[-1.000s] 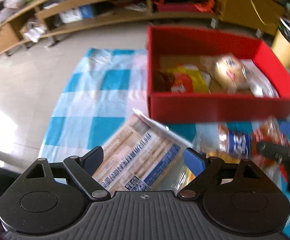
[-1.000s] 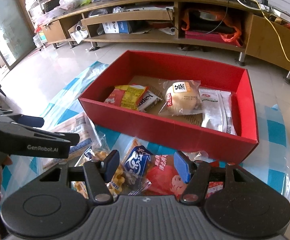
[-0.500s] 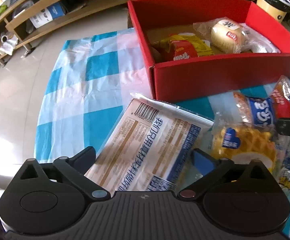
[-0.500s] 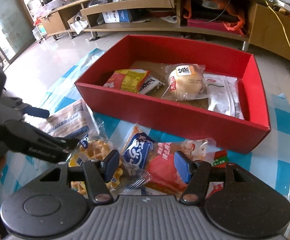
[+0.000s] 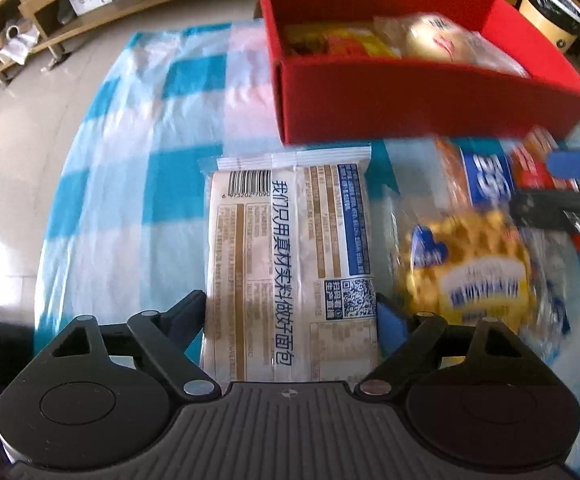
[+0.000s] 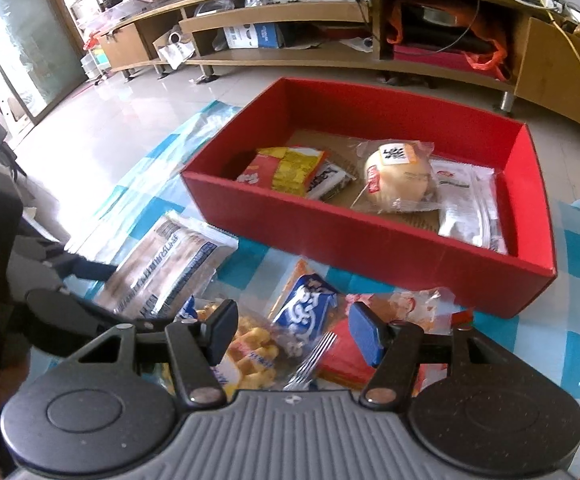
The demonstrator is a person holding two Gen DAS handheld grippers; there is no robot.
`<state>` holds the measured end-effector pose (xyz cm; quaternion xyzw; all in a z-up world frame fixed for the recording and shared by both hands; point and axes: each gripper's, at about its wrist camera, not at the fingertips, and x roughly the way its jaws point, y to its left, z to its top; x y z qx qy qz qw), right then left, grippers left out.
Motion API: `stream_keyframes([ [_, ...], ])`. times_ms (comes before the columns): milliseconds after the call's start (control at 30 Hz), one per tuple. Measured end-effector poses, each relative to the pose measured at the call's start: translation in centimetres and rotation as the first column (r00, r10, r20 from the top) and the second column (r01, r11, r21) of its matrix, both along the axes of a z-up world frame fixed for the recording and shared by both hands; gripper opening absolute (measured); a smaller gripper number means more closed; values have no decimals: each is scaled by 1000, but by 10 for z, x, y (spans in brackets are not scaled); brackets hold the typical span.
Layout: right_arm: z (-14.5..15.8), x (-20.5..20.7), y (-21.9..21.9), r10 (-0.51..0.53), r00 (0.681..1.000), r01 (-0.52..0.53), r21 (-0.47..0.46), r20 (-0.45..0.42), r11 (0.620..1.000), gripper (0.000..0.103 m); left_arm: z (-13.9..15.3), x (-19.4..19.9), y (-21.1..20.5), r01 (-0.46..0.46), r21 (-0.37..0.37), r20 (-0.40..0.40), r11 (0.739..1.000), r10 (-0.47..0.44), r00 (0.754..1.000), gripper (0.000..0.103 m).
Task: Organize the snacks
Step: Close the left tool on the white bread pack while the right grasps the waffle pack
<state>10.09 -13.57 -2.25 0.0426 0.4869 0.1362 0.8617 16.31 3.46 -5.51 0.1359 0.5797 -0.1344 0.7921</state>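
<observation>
Beige plastic of the bread packet (image 5: 290, 264) lies between my left gripper (image 5: 290, 316) fingers, its long side pointing away from me. The jaws have just been closing and both pads now sit at the packet's edges; I cannot tell if they press. My right gripper (image 6: 294, 332) hovers half spread over the waffle bag (image 6: 249, 344) and the blue-white snack (image 6: 310, 308), holding nothing. Beyond both tools stands the red box (image 6: 370, 236) with snacks inside.
</observation>
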Motion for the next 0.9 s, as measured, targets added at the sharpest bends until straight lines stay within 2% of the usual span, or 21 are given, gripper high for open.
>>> stream_keyframes([
  [133, -1, -3, 3, 13, 1000, -13, -7, -12, 1000, 59, 1, -25, 2, -24, -9, -26, 1000, 24, 999, 88],
  [333, 2, -5, 2, 21, 1000, -21, 9, -23, 1000, 60, 3, -49, 5, -69, 16, -32, 997, 70, 997, 90],
  [467, -1, -6, 6, 31, 999, -31, -1, -38, 1000, 65, 6, -47, 5, -91, 29, 6, 995, 91, 996, 98],
  [567, -3, -6, 9, 38, 998, -38, -4, -45, 999, 66, 2, -38, -1, -106, 52, 28, 993, 105, 994, 100],
  [667, -4, -6, 13, 49, 998, -49, -6, -49, 999, 69, -2, -27, -3, -126, 41, 19, 991, 125, 992, 103],
  [700, -5, -6, 13, 53, 997, -53, -5, -52, 999, 69, -3, -25, 0, -144, 24, 4, 989, 144, 990, 102],
  [767, -7, -6, 13, 57, 997, -57, -5, -60, 998, 70, -1, -26, 7, -177, -17, -28, 984, 176, 984, 93],
  [833, -10, -3, 11, 52, 996, -53, -3, -67, 999, 71, 5, -30, 12, -177, -24, -20, 984, 177, 984, 80],
  [900, -11, -1, 13, 48, 996, -49, -7, -76, 999, 71, 7, -35, 20, -200, -29, -35, 979, 199, 979, 79],
])
